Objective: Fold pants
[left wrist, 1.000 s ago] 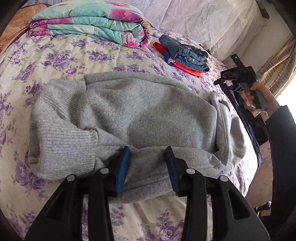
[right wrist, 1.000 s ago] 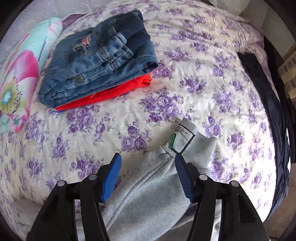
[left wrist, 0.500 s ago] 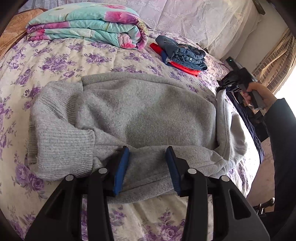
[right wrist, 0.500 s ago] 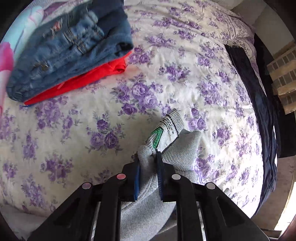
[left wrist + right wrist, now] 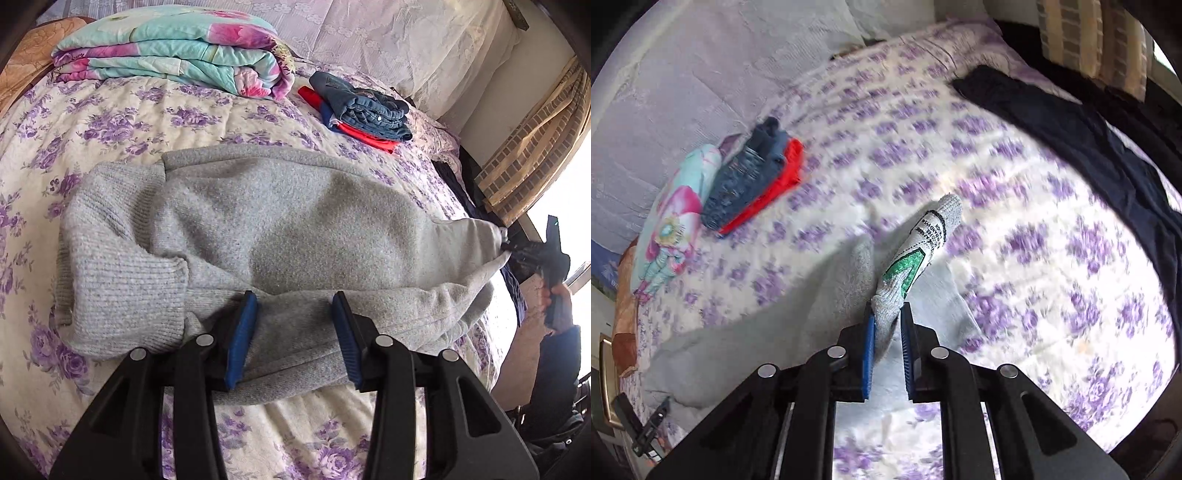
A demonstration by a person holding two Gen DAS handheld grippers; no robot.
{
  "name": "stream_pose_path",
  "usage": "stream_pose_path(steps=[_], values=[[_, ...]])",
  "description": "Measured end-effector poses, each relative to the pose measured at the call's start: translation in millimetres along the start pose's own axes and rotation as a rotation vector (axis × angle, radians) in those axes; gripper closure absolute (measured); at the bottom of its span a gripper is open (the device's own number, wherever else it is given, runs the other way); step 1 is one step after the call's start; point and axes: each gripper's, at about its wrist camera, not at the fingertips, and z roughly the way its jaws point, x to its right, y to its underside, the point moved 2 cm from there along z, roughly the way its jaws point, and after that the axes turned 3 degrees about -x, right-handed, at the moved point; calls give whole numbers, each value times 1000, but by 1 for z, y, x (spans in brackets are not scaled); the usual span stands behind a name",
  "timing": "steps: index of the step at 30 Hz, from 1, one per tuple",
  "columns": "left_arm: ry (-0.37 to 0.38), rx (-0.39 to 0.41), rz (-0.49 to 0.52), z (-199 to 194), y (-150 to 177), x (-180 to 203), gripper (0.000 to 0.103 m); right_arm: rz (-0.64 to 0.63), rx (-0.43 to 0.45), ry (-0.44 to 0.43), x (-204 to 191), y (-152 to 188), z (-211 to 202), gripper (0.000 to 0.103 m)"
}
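Note:
Grey knit pants (image 5: 288,229) lie folded across the flowered bed, ribbed cuffs at the left. My left gripper (image 5: 294,332) is open, its blue pads on either side of the near fold of the pants. My right gripper (image 5: 888,347) is shut on the waist end of the pants (image 5: 886,306), where a white label with a green arrow (image 5: 919,247) sticks up. In the left wrist view the right gripper (image 5: 532,254) holds that end lifted and pulled out past the bed's right edge.
A folded floral quilt (image 5: 173,55) lies at the head of the bed. A stack of blue jeans on a red garment (image 5: 365,110) sits beside it. A dark garment (image 5: 1082,136) lies along the bed's right edge. Curtains (image 5: 535,147) hang at the right.
My right gripper closed on the waist end of the pants, then lifted and pulled it out to the right, stretching the cloth. My left gripper stayed open over the near fold.

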Motion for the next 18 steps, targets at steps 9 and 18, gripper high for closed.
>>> stream_pose_path(steps=[9,18], values=[[-44,26,-24,-40,-4,33,61,27,69,-156,24,31,15,90],[-33,-132,187,48,-18,162,56,-132,58,50,20,33,10,65]])
